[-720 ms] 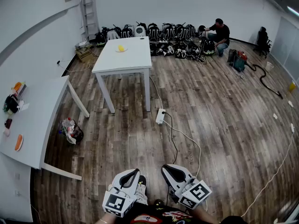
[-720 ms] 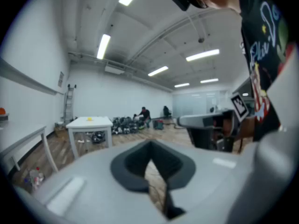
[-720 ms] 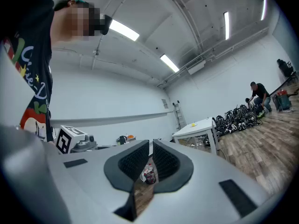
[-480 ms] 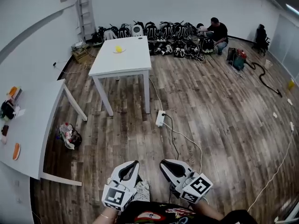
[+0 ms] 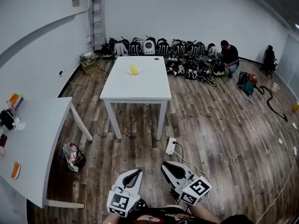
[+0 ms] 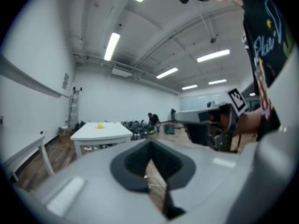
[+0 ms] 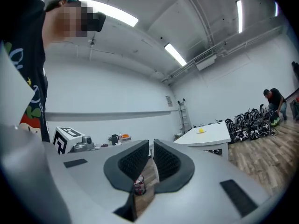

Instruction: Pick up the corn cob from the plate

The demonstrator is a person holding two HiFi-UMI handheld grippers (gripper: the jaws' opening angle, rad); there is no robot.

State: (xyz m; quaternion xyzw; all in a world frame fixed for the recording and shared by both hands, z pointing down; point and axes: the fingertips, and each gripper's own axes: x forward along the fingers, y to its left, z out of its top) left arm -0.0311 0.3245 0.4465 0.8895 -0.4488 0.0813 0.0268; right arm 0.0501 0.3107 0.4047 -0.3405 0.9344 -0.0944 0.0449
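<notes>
While the white worktop point(image 5: 140, 85) stands well ahead of the fingers, the left gripper point(image 5: 137, 172) and right gripper point(image 5: 165, 165) both keep theirs pressed together, holding nothing; far beyond them, the plate point(image 5: 130, 73) carries the yellow corn cob point(image 5: 134, 69).

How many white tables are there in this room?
2. The centre table carries the yellow corn cob; the left table stands along the wall. Others may be out of view.

Left gripper point(image 5: 135, 173), right gripper point(image 5: 166, 166) side by side, jaws together, empty.
</notes>
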